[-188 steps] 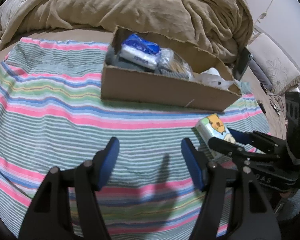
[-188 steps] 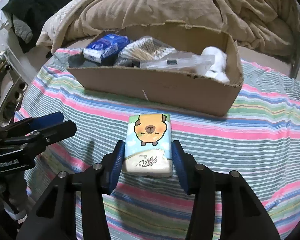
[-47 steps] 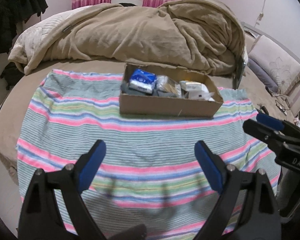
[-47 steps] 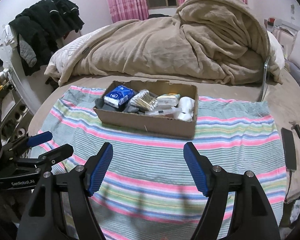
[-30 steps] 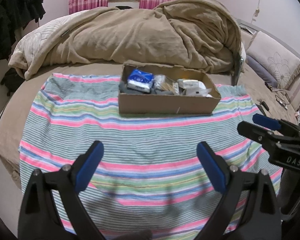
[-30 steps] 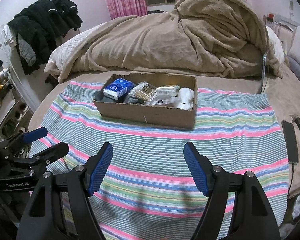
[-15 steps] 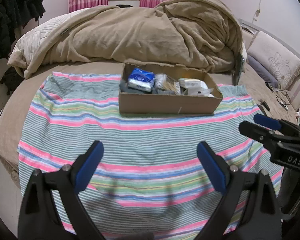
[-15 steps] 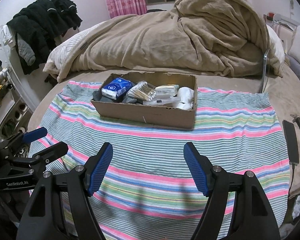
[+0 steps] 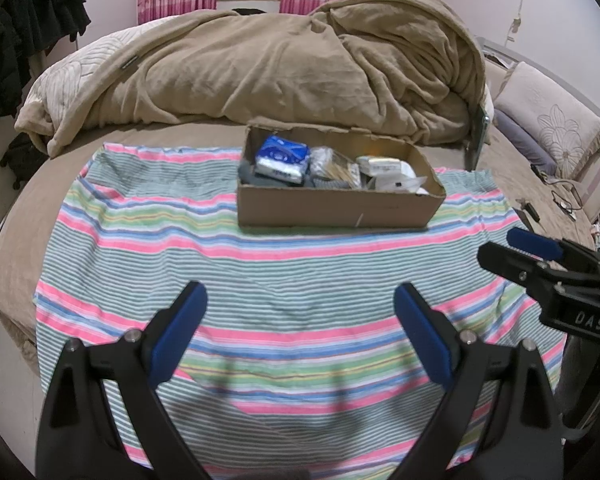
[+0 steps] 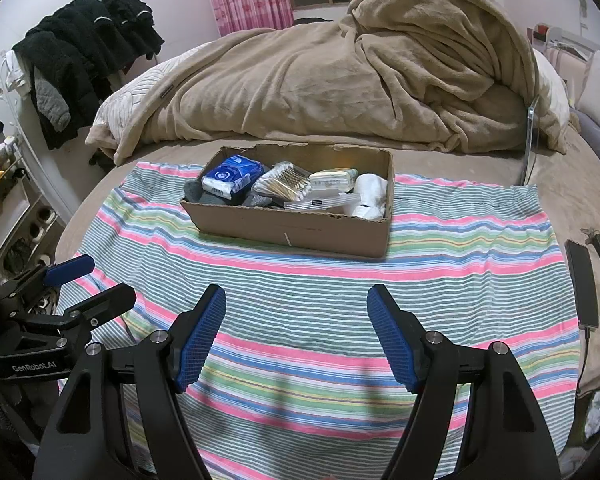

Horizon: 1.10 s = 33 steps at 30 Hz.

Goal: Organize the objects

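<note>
A cardboard box [image 9: 336,206] [image 10: 300,230] stands on a striped cloth [image 9: 260,280] [image 10: 300,300] on the bed. In it lie a blue tissue pack [image 9: 282,158] [image 10: 230,178], a bag of cotton swabs [image 10: 282,180], a pale tissue pack [image 10: 334,179], a clear packet [image 10: 320,202] and a white roll [image 10: 370,194]. My left gripper [image 9: 300,308] is open and empty, held back above the cloth's near part. My right gripper [image 10: 296,304] is open and empty, also well short of the box. Each gripper shows in the other's view [image 9: 512,248] [image 10: 92,280].
A rumpled tan blanket [image 9: 280,60] [image 10: 360,72] is heaped behind the box. A phone with cable [image 10: 582,284] and keys [image 10: 598,240] lie on the bed to the right. Dark clothes [image 10: 84,52] hang at the left. A pillow [image 9: 552,124] is at the right.
Since 6.3 s ago the right gripper has let go of the capybara tissue pack, which now lies in the box. Both grippers have pulled back and opened wide. Over the last second almost nothing moves.
</note>
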Each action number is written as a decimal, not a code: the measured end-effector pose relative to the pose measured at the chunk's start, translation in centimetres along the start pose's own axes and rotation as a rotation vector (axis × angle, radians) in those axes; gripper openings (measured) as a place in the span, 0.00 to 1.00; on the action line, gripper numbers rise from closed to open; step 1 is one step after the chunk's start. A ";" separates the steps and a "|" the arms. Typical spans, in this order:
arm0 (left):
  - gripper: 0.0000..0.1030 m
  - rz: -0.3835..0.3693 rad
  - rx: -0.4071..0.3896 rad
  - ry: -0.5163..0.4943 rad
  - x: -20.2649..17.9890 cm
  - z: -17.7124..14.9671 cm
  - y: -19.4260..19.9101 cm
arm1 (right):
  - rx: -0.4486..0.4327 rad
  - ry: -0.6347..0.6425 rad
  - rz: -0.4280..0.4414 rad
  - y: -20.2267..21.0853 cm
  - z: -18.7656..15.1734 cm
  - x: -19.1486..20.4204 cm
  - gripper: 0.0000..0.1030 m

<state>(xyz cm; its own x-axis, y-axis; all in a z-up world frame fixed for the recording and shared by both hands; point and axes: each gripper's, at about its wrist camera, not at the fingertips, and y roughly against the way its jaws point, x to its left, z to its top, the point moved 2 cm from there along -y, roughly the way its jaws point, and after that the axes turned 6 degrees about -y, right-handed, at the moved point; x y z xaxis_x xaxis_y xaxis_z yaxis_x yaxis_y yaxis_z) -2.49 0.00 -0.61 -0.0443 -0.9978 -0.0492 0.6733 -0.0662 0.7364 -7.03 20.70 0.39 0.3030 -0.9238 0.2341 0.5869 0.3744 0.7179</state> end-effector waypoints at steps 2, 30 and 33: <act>0.93 0.001 0.000 0.001 0.0 0.0 0.0 | -0.001 0.000 0.000 0.0 0.0 0.0 0.74; 0.93 -0.006 0.008 0.000 -0.2 -0.2 0.3 | 0.001 -0.003 0.000 -0.1 0.0 -0.1 0.74; 0.93 -0.008 0.009 0.001 -0.2 -0.2 0.3 | 0.001 -0.003 0.000 -0.1 0.1 0.0 0.74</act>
<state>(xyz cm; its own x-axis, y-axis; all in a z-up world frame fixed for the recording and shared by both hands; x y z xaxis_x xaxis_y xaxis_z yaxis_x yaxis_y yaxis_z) -2.13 0.23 -0.51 -0.0491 -0.9972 -0.0557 0.6661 -0.0742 0.7422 -7.13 20.71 0.38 0.3006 -0.9241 0.2360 0.5861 0.3742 0.7187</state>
